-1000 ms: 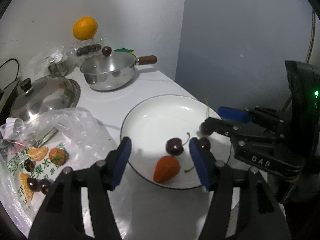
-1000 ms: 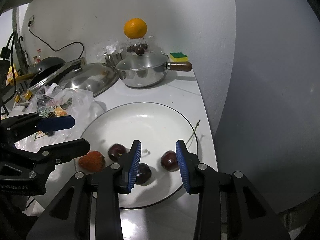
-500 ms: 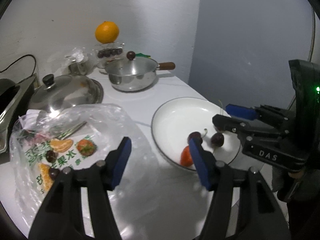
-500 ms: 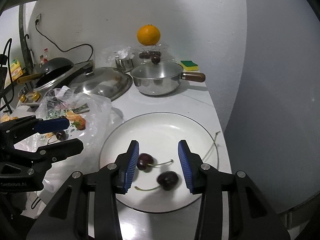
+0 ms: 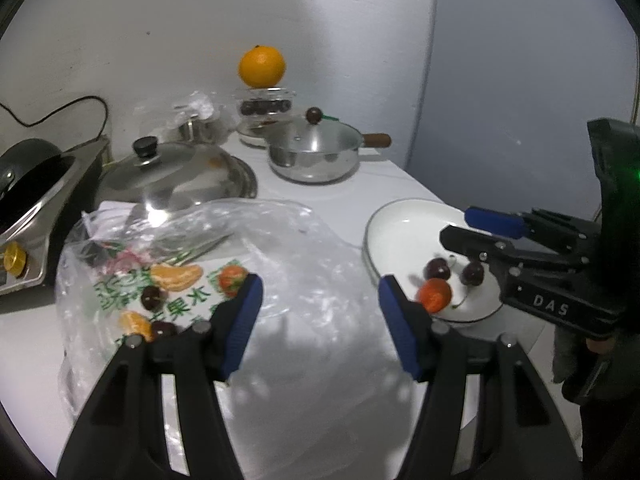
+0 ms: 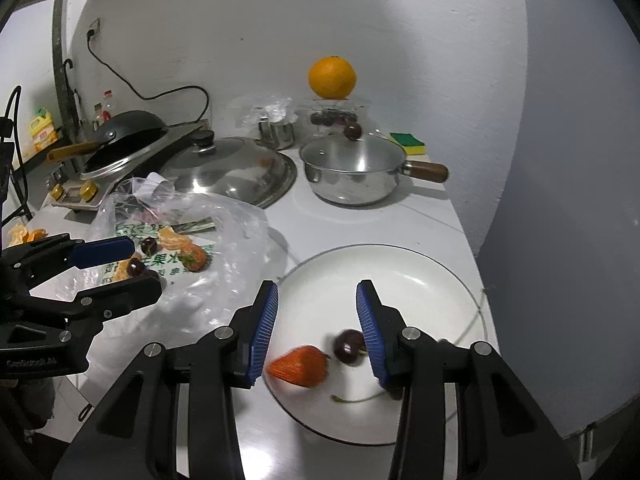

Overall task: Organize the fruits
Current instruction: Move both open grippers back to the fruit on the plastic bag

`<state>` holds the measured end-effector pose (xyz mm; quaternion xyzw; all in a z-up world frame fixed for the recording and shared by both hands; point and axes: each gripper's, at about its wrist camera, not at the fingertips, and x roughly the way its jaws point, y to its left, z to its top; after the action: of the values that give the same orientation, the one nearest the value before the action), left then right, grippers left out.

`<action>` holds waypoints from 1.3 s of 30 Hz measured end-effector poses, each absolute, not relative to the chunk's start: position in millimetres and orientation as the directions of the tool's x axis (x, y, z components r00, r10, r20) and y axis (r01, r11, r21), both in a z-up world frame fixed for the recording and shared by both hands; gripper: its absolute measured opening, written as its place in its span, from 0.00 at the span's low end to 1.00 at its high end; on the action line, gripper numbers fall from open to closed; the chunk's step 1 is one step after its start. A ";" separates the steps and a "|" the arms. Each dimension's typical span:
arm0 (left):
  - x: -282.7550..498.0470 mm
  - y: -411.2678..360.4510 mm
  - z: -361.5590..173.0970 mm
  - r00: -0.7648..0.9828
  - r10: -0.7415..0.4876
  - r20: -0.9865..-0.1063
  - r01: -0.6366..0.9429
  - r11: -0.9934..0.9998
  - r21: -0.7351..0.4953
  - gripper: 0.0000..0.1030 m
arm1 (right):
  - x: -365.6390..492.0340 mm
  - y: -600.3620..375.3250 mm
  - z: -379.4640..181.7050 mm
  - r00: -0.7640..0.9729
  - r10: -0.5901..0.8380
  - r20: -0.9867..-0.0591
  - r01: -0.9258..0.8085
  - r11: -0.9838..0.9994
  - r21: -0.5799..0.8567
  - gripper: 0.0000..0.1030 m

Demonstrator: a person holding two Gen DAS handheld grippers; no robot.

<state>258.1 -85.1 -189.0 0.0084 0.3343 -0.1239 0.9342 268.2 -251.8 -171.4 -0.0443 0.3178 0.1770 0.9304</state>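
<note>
Soft, light, easily bruised: strawberry [image 5: 233, 279] inside the clear plastic bag [image 5: 280, 264] on the counter [image 5: 328, 200], beside orange segments [image 5: 176, 276] and dark cherries [image 5: 152, 298]. Best taken across the firm middle with a gentle squeeze, through the bag mouth; slippery film likely to snag. Left hand-held gripper [image 5: 320, 312] hovering over the bag, jaws moderately wide, nothing between them, strawberry just beyond the left finger. Right hand-held gripper [image 6: 316, 320] above the white plate [image 6: 420, 272], jaws apart and empty, a second strawberry [image 6: 300, 366] and a cherry [image 6: 348, 346] lying just below and between them.
</note>
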 end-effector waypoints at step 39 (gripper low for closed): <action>268.3 29.8 -224.5 0.752 -0.098 -0.652 0.040 0.994 -0.103 0.61 | 290.4 -140.2 -189.3 0.653 0.382 -0.653 -0.490 0.872 0.020 0.42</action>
<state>268.3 29.8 -224.5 -0.0415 0.3503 -0.0368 0.9350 290.4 -140.2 -189.3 -0.0792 0.3396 0.2407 0.9058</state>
